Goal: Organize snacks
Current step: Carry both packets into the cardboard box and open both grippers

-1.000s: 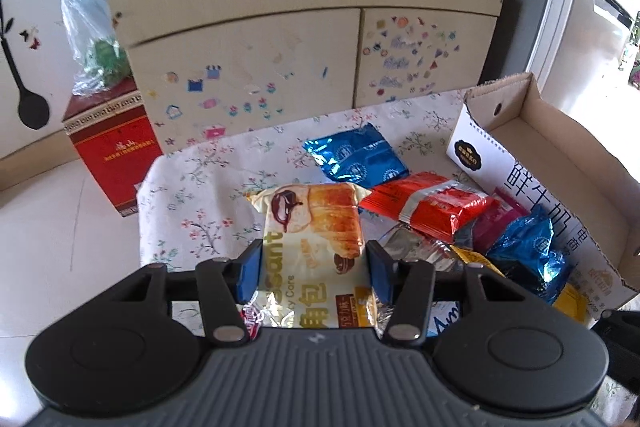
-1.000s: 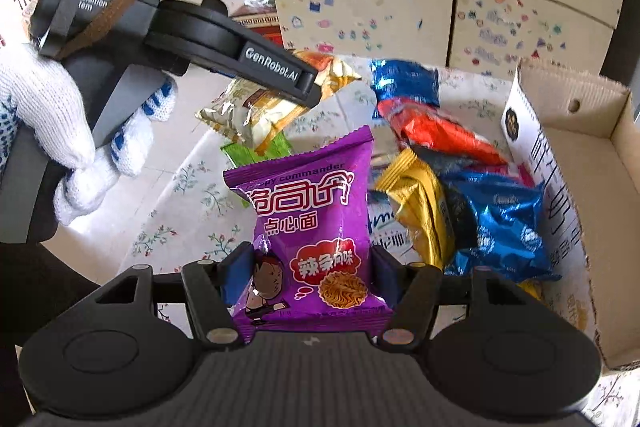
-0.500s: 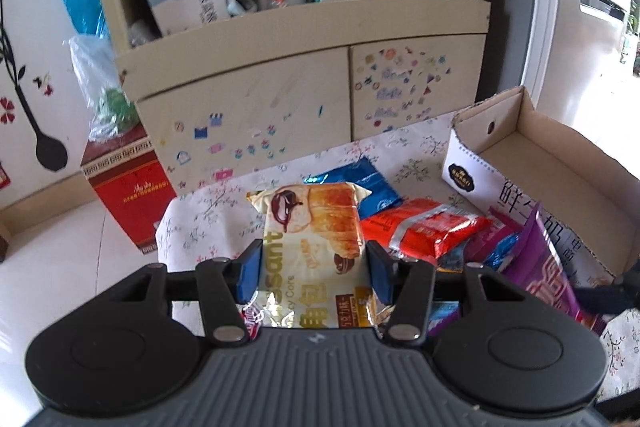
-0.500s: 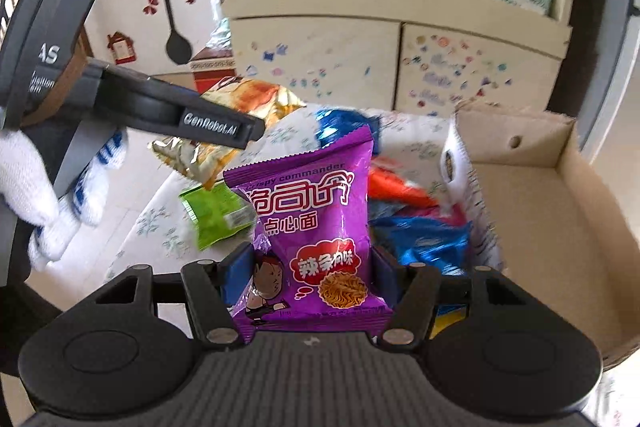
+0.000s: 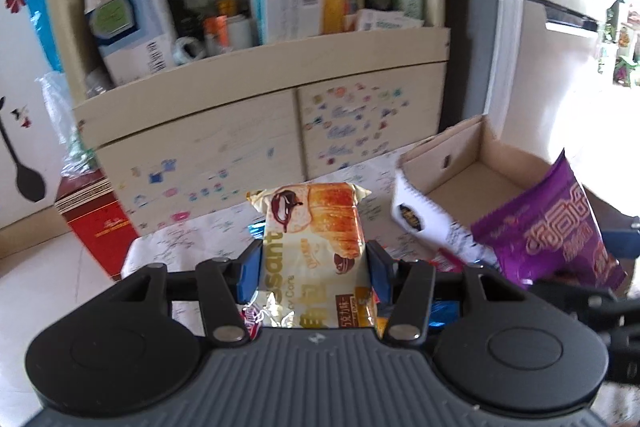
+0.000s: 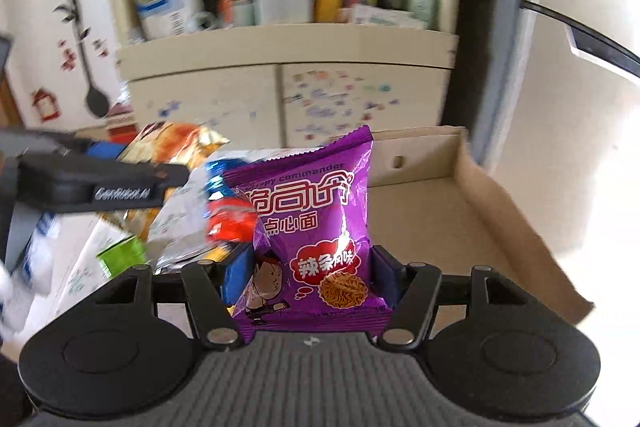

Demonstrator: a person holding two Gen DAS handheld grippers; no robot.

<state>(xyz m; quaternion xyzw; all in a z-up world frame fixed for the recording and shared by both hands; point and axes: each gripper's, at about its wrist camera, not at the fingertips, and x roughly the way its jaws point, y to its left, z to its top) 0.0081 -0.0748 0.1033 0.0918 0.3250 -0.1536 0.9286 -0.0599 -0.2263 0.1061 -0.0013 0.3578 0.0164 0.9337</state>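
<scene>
Both hands are loaded and up in the air now. My left gripper (image 5: 314,271) has its jaws clamped on the croissant pack (image 5: 316,247), and my right gripper (image 6: 306,277) is pinching the purple noodle snack bag (image 6: 312,239). A second ago both cameras looked down onto the pile on the table; now they tilt up at the cabinet (image 5: 256,131), so both packs have been lifted clear. The right one has also swung right: the purple bag now hangs in front of the open cardboard box (image 6: 480,211), with the box floor visible just beyond it. The croissant pack sits further left, over the floral tablecloth (image 5: 176,243). My guess is the purple bag is about ready to drop in, with the croissant following. The rest of the snacks (image 6: 230,223) are left on the table.
</scene>
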